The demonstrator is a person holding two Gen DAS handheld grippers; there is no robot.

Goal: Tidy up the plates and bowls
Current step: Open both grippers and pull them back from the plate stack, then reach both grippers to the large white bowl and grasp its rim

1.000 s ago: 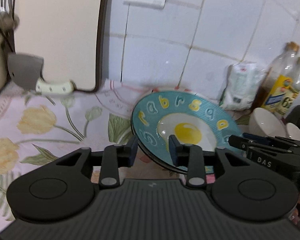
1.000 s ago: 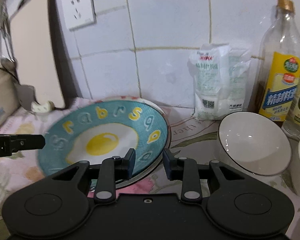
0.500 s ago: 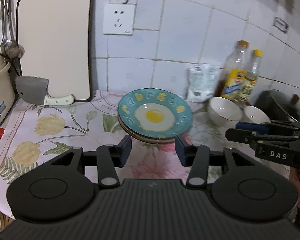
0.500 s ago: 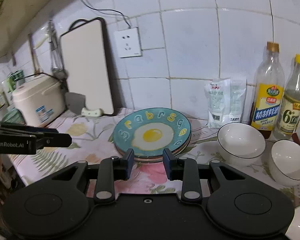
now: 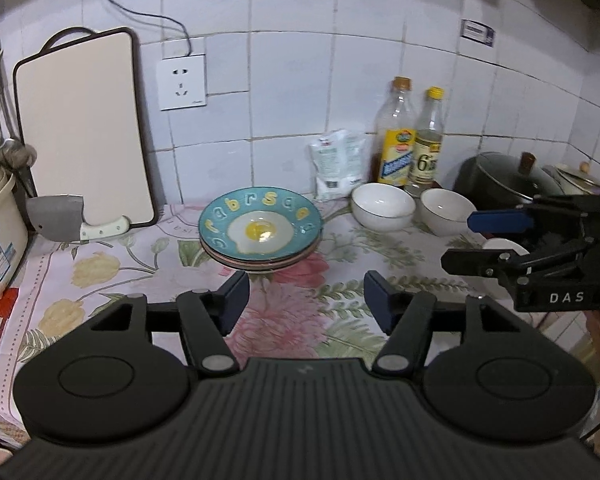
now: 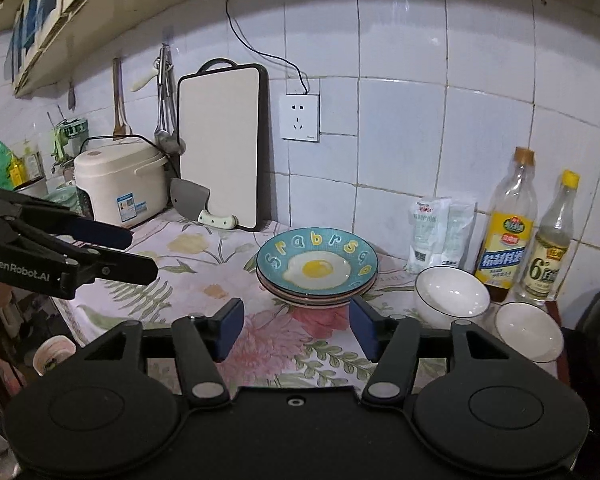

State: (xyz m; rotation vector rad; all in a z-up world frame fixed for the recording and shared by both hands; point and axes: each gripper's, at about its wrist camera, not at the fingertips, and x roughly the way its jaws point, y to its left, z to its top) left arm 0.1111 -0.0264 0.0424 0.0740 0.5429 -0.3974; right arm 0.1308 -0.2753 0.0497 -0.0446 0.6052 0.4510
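plates [image 5: 260,236] stacked at 12 o'clock, glossy, round | floral cloth [image 5: 292,332] bare before them | bowls [image 5: 382,205] at 1 o'clock | left gripper [image 5: 306,302], right gripper [image 6: 296,330] jaws spread, nothing held

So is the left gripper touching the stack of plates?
Apart. In the left wrist view the left gripper hangs open, with bare tablecloth between it and the stack of plates.

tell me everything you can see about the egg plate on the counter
The egg plate is round, glossy and ceramic-looking: a teal rim with yellow and white letters around a painted fried egg with a yellow yolk. It lies flat, face up, topping a stack of plates whose pinkish and dark rims show beneath it. The stack sits on the floral cloth, left of two white bowls. Neither claw touches it.
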